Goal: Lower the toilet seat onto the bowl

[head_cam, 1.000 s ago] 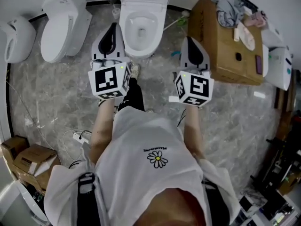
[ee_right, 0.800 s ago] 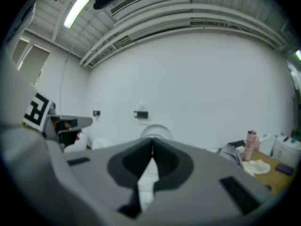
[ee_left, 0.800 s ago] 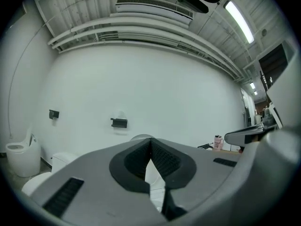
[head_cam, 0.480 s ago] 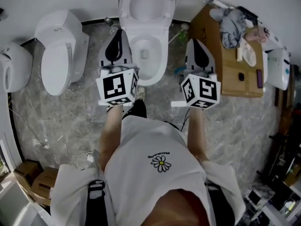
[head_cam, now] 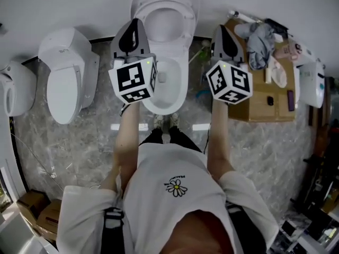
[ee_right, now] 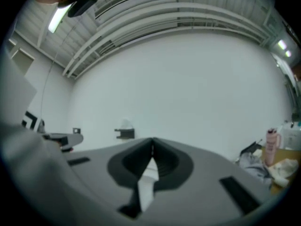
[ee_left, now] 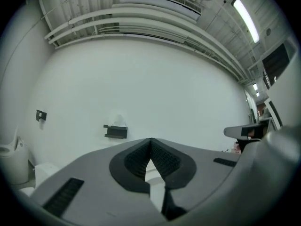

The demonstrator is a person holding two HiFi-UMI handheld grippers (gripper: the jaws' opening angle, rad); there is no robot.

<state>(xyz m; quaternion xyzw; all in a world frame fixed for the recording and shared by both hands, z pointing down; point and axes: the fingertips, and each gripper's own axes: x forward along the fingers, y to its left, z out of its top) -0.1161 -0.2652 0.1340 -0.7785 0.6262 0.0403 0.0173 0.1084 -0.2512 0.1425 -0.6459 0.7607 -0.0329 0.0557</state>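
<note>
White plastic toilet seat (head_cam: 190, 15) upright over white ceramic bowl (head_cam: 180, 91). Grey left gripper (head_cam: 134, 22) and grey right gripper (head_cam: 221, 28) flank it, jaws pressed together, empty.

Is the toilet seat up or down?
Up. In the head view the seat stands raised against the wall behind the bowl, and the bowl's inside shows uncovered.

The left gripper (head_cam: 134, 22) points level, straight ahead, jaws pressed together on nothing; the right gripper (head_cam: 221, 28) is level beside it, well apart, jaws likewise closed and empty; the left forearm (head_cam: 125, 142) and right forearm (head_cam: 218, 139) stretch straight back behind them.
</note>
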